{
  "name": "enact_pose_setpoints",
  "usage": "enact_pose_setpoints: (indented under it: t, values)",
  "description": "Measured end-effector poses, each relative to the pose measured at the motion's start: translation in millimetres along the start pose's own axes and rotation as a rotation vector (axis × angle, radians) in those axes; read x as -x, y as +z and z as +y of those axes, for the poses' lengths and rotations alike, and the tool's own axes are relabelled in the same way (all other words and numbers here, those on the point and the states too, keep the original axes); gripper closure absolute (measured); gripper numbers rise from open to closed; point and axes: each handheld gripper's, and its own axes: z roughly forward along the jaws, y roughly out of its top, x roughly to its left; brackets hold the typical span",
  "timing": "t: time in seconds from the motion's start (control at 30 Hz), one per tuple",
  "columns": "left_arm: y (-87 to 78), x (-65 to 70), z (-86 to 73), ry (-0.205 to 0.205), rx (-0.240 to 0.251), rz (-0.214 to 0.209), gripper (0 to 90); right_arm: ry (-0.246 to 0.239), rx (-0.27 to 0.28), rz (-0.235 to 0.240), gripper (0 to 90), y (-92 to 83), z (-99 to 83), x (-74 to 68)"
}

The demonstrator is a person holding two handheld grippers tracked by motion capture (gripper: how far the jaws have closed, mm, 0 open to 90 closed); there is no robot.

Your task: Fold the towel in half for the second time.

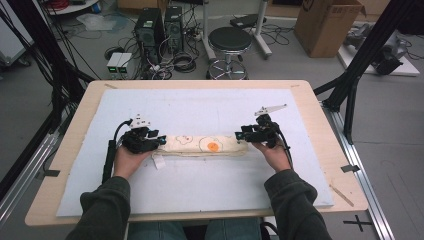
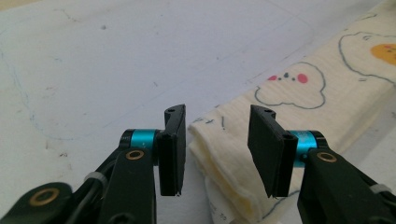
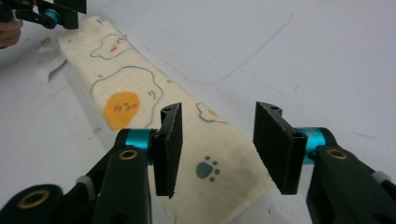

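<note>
While both hands lie low, each tool (image 1: 161, 141) (image 1: 240, 134) gapes at the cloth (image 1: 205, 145).

Folded cream printed cloth (image 1: 205, 145) lies flat mid-table.

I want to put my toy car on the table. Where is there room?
Free: the white mat beyond the folded cloth, and the wide strip between the cloth and the near table edge. Crowded: both cloth ends, where the left tool and right tool sit open.
</note>
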Motion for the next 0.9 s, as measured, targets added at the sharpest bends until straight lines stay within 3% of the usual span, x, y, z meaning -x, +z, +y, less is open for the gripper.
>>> enact_pose_setpoints:
  t: [0.1,0.23,0.63,0.9]
  values:
    - [-5.3,0.7,0.9,-0.004,0.022,-0.012,54.4,0.003,0.016,-0.004,48.8,-3.6,1.0,-2.7]
    - [-10.8,0.9,1.3,-0.004,0.021,-0.011,55.1,0.004,0.020,-0.022,48.0,-6.5,1.2,-4.6]
    - [-20.1,5.4,2.4,0.018,0.018,-0.027,52.2,0.015,0.024,-0.015,43.6,-7.9,1.9,-10.1]
    - [-28.5,6.1,1.9,0.022,0.022,-0.041,47.2,0.023,0.036,-0.019,33.9,-11.9,1.8,-12.7]
